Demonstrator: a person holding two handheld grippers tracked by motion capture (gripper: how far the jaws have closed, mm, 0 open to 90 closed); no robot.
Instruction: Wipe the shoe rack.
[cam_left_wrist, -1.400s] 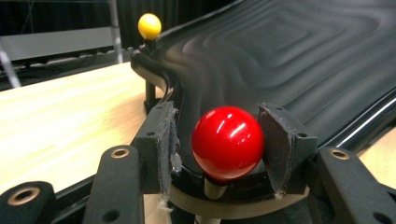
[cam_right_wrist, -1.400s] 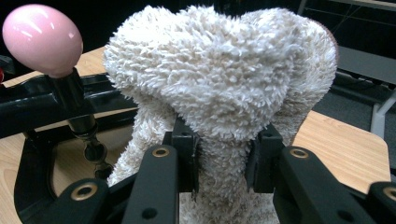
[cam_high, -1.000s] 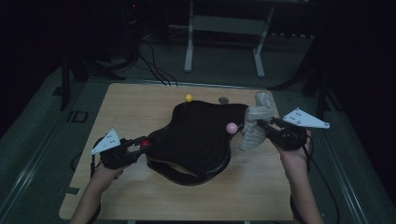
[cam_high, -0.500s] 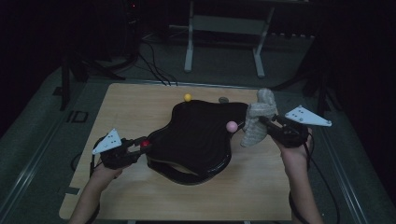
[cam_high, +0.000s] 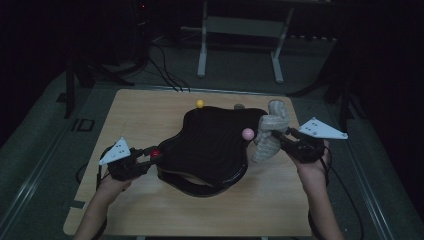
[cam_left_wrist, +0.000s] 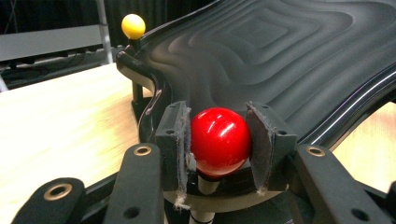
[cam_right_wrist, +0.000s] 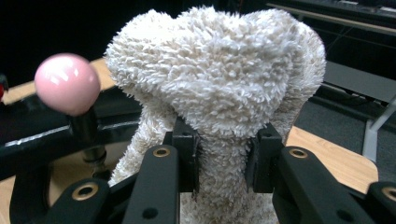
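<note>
On the wooden counter, left tool clamps the black ridged tray's glossy red ball knob, right tool grips the fluffy cream towel beside it; wiping looks not yet begun.

Fluffy towel between tongs

Bare worktop lies open at the far left and along the near edge. The black ribbed tray blocks the middle, its yellow knob and pink knob sticking up; beyond looks dim.
</note>
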